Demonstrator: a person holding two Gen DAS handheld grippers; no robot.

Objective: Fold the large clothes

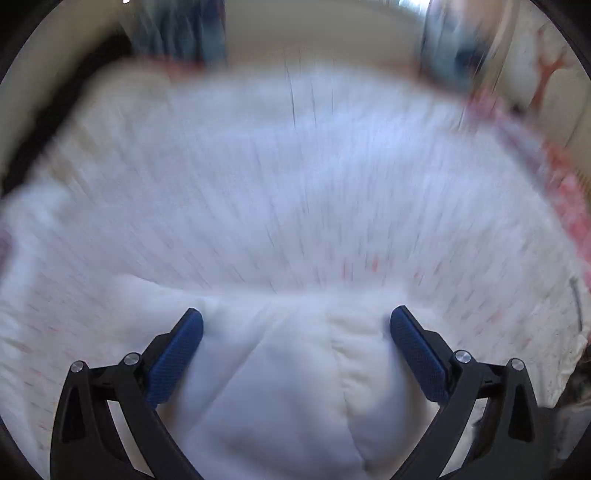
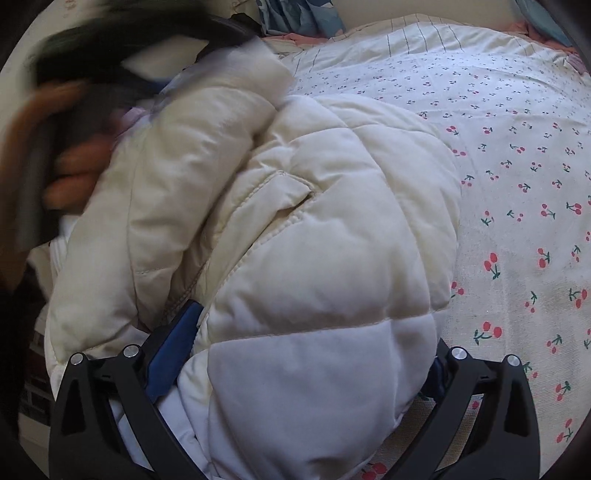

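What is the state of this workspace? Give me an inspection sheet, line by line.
Surface: bed with cherry-print sheet, mostly bare on the right.
Job's things: cream puffer jacket, bunched, not yet folded flat.
Clutter: blue patterned fabric at the bed's far edge.
Grippers: left gripper wide apart with jacket fabric between the fingers, view blurred; right gripper wide apart around a thick jacket fold.
Cables: nothing seen.
Surroundings: blurred hand at the jacket's far end; pale wall behind.
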